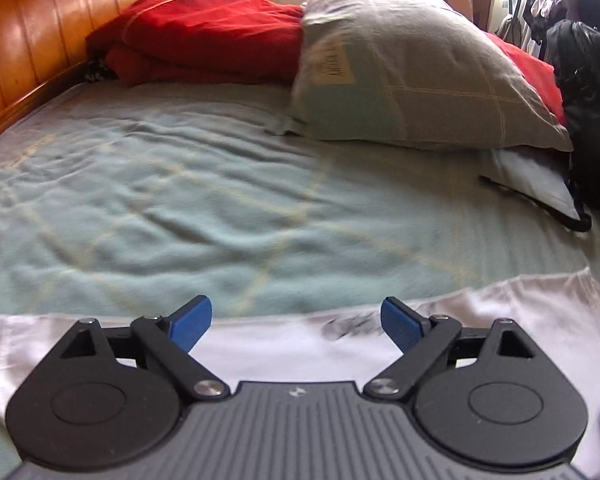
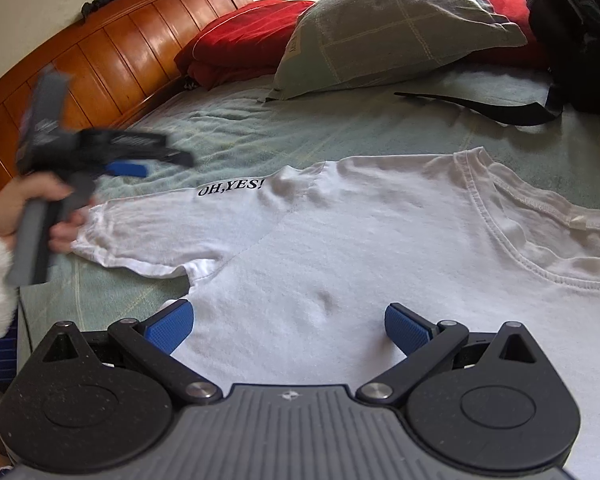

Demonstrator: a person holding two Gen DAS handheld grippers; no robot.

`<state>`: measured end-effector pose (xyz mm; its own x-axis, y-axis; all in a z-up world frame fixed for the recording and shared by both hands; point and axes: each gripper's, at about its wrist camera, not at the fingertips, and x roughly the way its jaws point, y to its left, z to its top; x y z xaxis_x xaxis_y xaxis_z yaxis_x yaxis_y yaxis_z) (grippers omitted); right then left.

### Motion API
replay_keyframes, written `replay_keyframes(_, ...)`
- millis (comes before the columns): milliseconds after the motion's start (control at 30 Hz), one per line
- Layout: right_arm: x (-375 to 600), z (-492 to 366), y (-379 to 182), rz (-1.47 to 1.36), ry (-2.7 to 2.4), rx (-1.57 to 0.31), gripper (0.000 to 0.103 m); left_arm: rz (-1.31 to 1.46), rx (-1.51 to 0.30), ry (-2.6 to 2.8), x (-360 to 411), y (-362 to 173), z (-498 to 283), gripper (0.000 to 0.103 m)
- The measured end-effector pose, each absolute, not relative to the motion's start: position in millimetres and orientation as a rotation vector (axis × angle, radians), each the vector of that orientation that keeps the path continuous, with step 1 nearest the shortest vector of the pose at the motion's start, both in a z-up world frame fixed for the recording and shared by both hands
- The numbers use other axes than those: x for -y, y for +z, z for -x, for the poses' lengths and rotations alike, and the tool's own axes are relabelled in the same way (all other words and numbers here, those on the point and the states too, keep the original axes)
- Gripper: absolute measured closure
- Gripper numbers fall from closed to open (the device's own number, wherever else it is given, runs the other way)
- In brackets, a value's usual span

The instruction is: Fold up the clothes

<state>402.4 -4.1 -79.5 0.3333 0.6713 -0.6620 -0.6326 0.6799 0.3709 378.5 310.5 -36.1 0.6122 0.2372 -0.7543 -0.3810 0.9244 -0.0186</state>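
The T-shirt [image 2: 340,240] lay flat on the bed [image 2: 260,132]; behind it a pillow [image 2: 388,28] leaned on folded bedding [image 2: 240,36] before the headboard [image 2: 112,52].

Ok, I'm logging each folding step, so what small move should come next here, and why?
Probably bring the left gripper down onto the sleeve printed OH,YES! and close on its edge, to fold it inward. The white T-shirt lies spread flat on the bed sheet with nothing folded yet. Both grippers are open and empty; the left is above that sleeve's end, and the right gripper is over the shirt's body.
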Motion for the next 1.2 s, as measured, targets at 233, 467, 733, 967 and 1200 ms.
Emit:
replay_keyframes(233, 0, -401, -81, -0.036, 0.86, -0.893, 0.0, 0.412, -0.871, 0.421, -373, -67, -317, 0.011)
replay_keyframes(467, 1, -402, -82, -0.04, 0.862, -0.895, 0.0, 0.346, -0.82, 0.537, -380, -62, -289, 0.012)
replay_keyframes(733, 1, -403, -83, -0.044, 0.863, -0.897, 0.0, 0.233, -0.83, 0.407, -344, -70, -278, 0.011)
replay_keyframes(967, 2, -405, -84, -0.055, 0.864, -0.9, 0.0, 0.273, -0.814, 0.476, -360, -60, -258, 0.011)
replay_keyframes(1200, -1, -402, -85, -0.025, 0.858, -0.89, 0.0, 0.404, -0.741, 0.54, -413, -62, -281, 0.011)
